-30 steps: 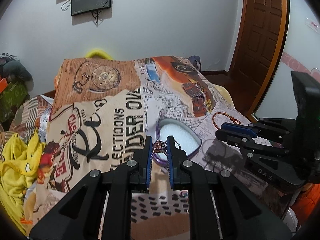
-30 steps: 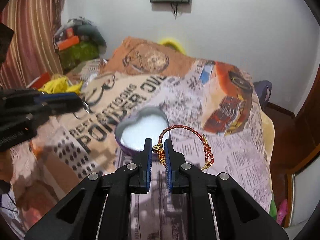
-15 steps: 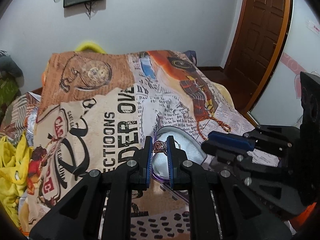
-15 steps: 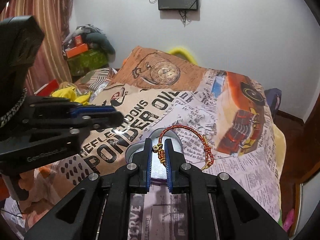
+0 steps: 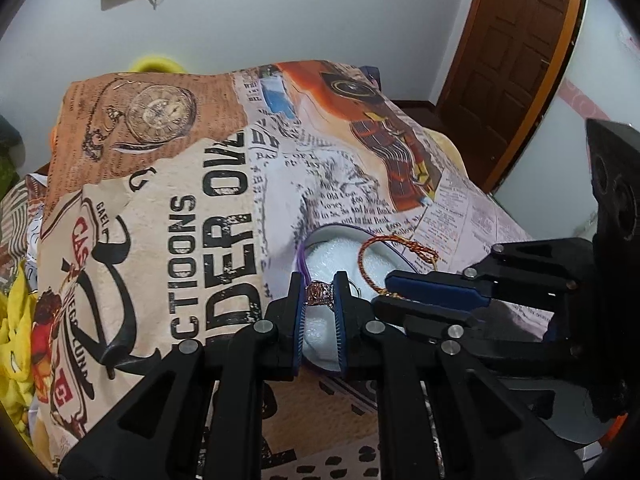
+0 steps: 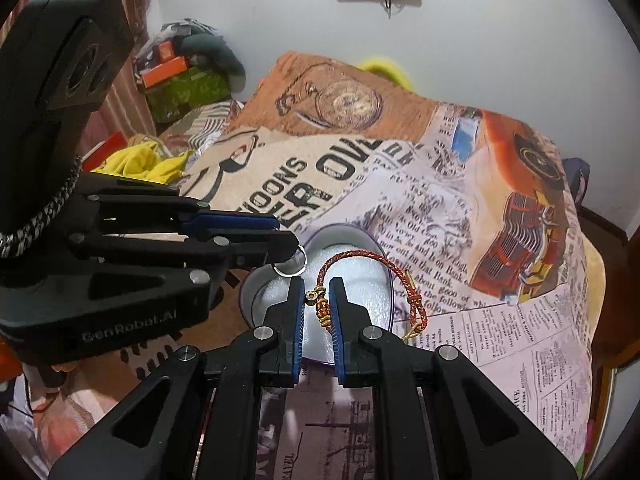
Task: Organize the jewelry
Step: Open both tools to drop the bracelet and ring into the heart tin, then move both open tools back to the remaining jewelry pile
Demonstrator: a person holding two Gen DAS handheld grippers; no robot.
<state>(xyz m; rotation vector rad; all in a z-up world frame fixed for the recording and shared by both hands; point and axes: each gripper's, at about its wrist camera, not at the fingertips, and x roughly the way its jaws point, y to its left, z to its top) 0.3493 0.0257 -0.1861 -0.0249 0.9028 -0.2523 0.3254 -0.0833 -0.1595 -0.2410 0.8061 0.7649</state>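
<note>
Ring and bracelet pinched in narrow jaws above heart-shaped box; risk: crowded grippers colliding, pieces dropping onto bed.

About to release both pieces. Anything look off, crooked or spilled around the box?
Nothing stands out. The left gripper holds the ring, the right gripper the bracelet, both over the open box.

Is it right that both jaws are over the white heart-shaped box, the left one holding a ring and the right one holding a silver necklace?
Not quite: the right gripper holds a red and gold braided bracelet, not a silver necklace, as the right wrist view shows. The rest stands: the left gripper pinches a ring, and both hang over the white heart-shaped box.
</note>
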